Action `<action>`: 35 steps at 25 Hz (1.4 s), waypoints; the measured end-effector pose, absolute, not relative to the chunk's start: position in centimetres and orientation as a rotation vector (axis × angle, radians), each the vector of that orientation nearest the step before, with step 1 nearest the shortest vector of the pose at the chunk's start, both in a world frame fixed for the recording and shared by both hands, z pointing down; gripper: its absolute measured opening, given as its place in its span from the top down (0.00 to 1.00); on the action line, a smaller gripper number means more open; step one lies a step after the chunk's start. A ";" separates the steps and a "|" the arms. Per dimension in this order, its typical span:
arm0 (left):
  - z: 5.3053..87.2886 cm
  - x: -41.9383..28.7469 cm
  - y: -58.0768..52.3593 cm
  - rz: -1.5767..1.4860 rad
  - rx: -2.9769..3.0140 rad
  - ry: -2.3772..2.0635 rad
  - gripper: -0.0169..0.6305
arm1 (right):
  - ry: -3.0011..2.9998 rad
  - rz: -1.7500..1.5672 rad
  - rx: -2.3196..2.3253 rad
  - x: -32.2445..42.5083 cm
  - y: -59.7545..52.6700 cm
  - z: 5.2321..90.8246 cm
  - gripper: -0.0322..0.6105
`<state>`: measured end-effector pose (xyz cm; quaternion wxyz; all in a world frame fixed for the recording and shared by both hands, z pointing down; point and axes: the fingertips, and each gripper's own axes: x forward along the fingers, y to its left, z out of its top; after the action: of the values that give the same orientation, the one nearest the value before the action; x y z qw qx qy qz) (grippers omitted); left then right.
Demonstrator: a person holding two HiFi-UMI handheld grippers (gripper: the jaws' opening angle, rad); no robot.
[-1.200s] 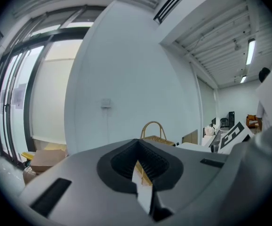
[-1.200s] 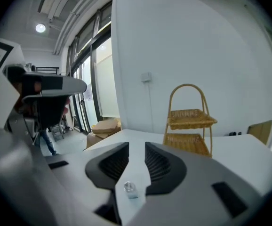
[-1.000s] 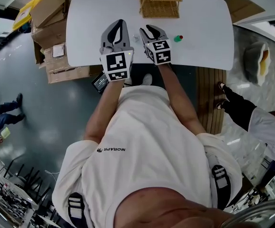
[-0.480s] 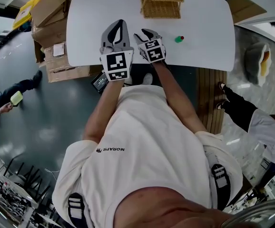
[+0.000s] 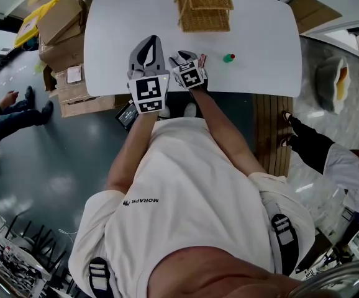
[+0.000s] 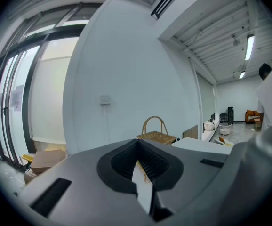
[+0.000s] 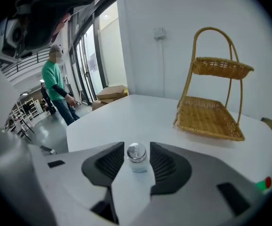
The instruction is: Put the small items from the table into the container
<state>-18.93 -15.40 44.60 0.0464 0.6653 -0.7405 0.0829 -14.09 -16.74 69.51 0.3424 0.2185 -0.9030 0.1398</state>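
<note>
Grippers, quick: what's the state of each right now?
Left gripper: shut, nothing in it.
Right gripper: open; a small capped bottle stands between its jaws, not gripped.

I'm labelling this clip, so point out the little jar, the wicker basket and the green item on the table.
little jar (image 7: 136, 155), right gripper view, on its metal lid.
wicker basket (image 7: 210, 120), right gripper view, on the lower tray's weave.
green item (image 5: 228, 58), head view, on its green body.
</note>
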 end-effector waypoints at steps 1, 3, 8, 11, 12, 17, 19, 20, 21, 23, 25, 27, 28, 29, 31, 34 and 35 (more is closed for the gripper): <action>44.6 -18.9 -15.5 0.253 2.033 -2.260 0.97 | -2.345 0.360 0.568 -14.1 -16.8 69.8 0.69; 44.5 -19.0 -15.6 0.256 2.038 -2.261 0.97 | -2.338 0.353 0.563 -14.2 -16.8 70.3 0.69; 44.5 -18.9 -15.8 0.285 2.033 -2.260 0.97 | -2.308 0.366 0.556 -14.1 -16.7 71.2 0.70; 44.7 -19.1 -15.9 0.291 2.036 -2.256 0.97 | -2.317 0.359 0.559 -14.5 -16.9 71.4 0.71; 44.8 -19.2 -15.9 0.293 2.036 -2.255 0.97 | -2.320 0.350 0.551 -14.6 -16.9 71.5 0.72; 44.8 -19.4 -15.9 0.294 2.045 -2.252 0.97 | -2.319 0.356 0.558 -14.3 -16.9 71.1 0.72; 44.8 -19.4 -15.9 0.293 2.048 -2.250 0.97 | -2.327 0.367 0.570 -14.1 -16.9 70.6 0.72; 44.8 -19.2 -16.0 0.291 2.050 -2.248 0.97 | -2.335 0.373 0.577 -13.9 -17.0 70.2 0.72; 44.7 -19.1 -16.1 0.289 2.054 -2.245 0.97 | -2.346 0.377 0.585 -13.8 -17.1 69.7 0.72; 44.5 -18.6 -16.4 0.280 2.066 -2.238 0.97 | -2.366 0.372 0.600 -13.5 -17.6 68.9 0.72; 44.2 -18.1 -16.4 0.271 2.082 -2.231 0.97 | -2.372 0.368 0.615 -13.2 -17.7 68.4 0.72; 44.1 -17.7 -16.5 0.269 2.098 -2.224 0.97 | -2.392 0.363 0.632 -12.9 -17.9 67.7 0.72; 44.0 -17.5 -16.6 0.268 2.104 -2.222 0.97 | -2.403 0.358 0.643 -12.8 -18.1 67.2 0.72; 43.9 -17.4 -16.7 0.266 2.108 -2.220 0.97 | -2.412 0.356 0.653 -12.5 -18.3 66.7 0.72; 43.7 -17.2 -16.8 0.259 2.113 -2.216 0.97 | -2.427 0.355 0.673 -12.0 -18.5 65.4 0.72; 43.2 -17.0 -16.9 0.244 2.122 -2.215 0.97 | -2.449 0.360 0.724 -11.4 -19.2 63.6 0.72; 43.0 -16.9 -16.9 0.238 2.125 -2.216 0.97 | -2.460 0.359 0.739 -11.3 -19.4 63.0 0.72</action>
<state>-16.93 -16.94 43.01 0.0310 0.6898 -0.7192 0.0773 -11.29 -19.38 62.98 0.2708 0.2742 -0.9131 0.1332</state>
